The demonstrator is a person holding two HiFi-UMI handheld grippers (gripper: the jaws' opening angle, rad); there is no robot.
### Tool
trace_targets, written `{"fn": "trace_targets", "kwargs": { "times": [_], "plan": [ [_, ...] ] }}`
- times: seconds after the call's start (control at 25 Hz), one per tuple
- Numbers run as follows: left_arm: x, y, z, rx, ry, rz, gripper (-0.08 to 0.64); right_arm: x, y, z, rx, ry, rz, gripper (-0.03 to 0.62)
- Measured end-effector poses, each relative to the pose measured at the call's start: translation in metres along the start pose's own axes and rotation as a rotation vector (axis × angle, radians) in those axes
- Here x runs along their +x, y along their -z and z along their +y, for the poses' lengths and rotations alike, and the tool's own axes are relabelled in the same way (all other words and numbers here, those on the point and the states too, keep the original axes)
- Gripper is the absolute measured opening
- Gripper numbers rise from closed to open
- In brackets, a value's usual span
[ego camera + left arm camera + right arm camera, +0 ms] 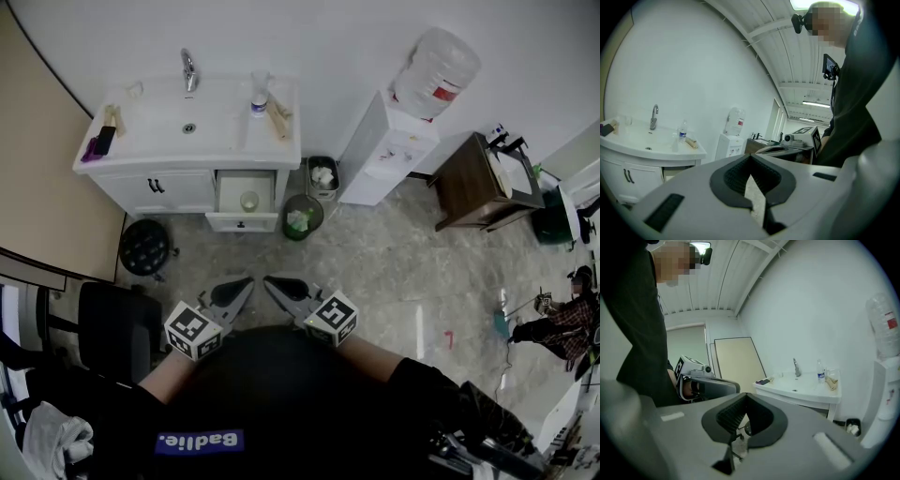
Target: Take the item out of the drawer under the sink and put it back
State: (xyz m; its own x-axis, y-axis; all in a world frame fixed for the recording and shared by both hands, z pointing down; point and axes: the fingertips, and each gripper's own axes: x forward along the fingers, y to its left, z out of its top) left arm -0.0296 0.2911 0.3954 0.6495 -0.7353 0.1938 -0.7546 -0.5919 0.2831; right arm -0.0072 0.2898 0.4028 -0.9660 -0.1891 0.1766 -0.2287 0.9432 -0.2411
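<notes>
The person stands well back from the white sink cabinet (159,187), holding both tools close against a black shirt. The left gripper (246,284) has its jaws clenched with nothing between them; only pale floor shows through the hollow behind the dark ribbed pads. The right gripper (270,281) is the same, with its jaws pressed together and empty. The two sets of jaws point forward and almost meet at their tips.

Straight ahead of the jaws and well apart from them, the white drawer (242,222) under the basin is pulled open. The small round pale item (248,200) lies inside it, near the middle; what it is I cannot tell. Above the drawer, on the basin top, stand a chrome tap (189,70) and a clear plastic water bottle (259,98).

Just beyond the right jaws and right of the drawer is a round dark bin (320,214). Further right is a white water dispenser (389,150) with its big bottle on top. Ahead and left of the left jaws, a black round stool (145,247) stands on the grey floor (394,272).
</notes>
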Motion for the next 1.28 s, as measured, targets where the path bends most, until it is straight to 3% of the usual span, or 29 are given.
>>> {"fn": "trace_targets", "kwargs": {
  "times": [0.24, 0.76, 0.96, 1.28],
  "plan": [
    [0.027, -0.003, -0.001, -0.014, -0.019, 0.01, -0.008, -0.014, -0.001, -0.025, 0.006, -0.011, -0.003, 0.002],
    [0.087, -0.002, -0.009, -0.025, -0.135, 0.023, -0.008, -0.045, 0.005, -0.09, 0.06, -0.082, -0.011, 0.002],
    [0.103, -0.007, 0.018, -0.023, -0.124, 0.018, -0.008, -0.026, 0.001, -0.112, 0.056, -0.086, -0.005, 0.002],
    [0.119, -0.033, 0.107, -0.032, -0.041, -0.01, -0.008, 0.043, -0.022, -0.168, 0.033, 0.017, 0.015, 0.002]
  ]
}}
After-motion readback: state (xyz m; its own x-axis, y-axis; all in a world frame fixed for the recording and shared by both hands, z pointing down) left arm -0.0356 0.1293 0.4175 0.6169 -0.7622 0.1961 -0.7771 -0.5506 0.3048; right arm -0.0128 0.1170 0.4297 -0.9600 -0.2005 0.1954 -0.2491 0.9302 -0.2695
